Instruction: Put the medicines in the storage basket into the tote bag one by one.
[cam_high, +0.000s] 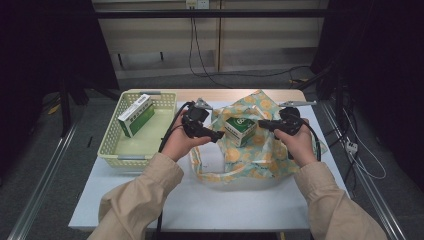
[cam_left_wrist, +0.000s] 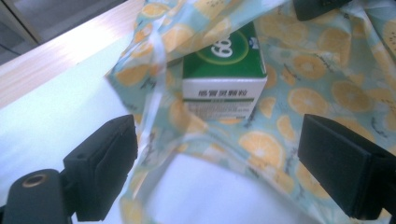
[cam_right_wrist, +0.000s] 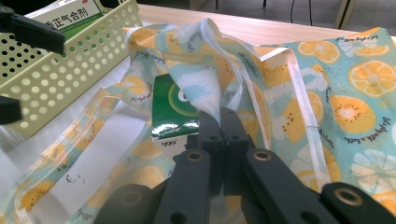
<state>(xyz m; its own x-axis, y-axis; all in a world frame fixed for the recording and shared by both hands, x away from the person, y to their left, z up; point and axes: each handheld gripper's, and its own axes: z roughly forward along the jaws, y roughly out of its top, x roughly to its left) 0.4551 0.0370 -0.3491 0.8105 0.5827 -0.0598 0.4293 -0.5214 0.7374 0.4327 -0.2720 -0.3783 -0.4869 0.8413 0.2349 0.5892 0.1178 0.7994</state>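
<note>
A fruit-print cloth bag (cam_high: 255, 155) lies on the white table (cam_high: 200, 200), and a green and white box (cam_high: 240, 130) stands in its mouth. My left gripper (cam_high: 217, 135) hovers just left of the box. In the left gripper view its jaws stand wide apart and open (cam_left_wrist: 219, 172), with the box (cam_left_wrist: 224, 70) and the bag's rim (cam_left_wrist: 154, 70) beyond them and nothing pinched. My right gripper (cam_high: 262, 123) is at the bag's right side. In the right gripper view it is shut (cam_right_wrist: 219, 116) on a fold of the bag's edge (cam_right_wrist: 201, 60), lifting it beside the box (cam_right_wrist: 173, 107).
A pale yellow perforated basket (cam_high: 112, 145) sits at the table's left with another green and white box (cam_high: 136, 115) leaning inside it. The basket wall (cam_right_wrist: 60, 74) is close to the bag's left side. Bare table lies in front of the bag.
</note>
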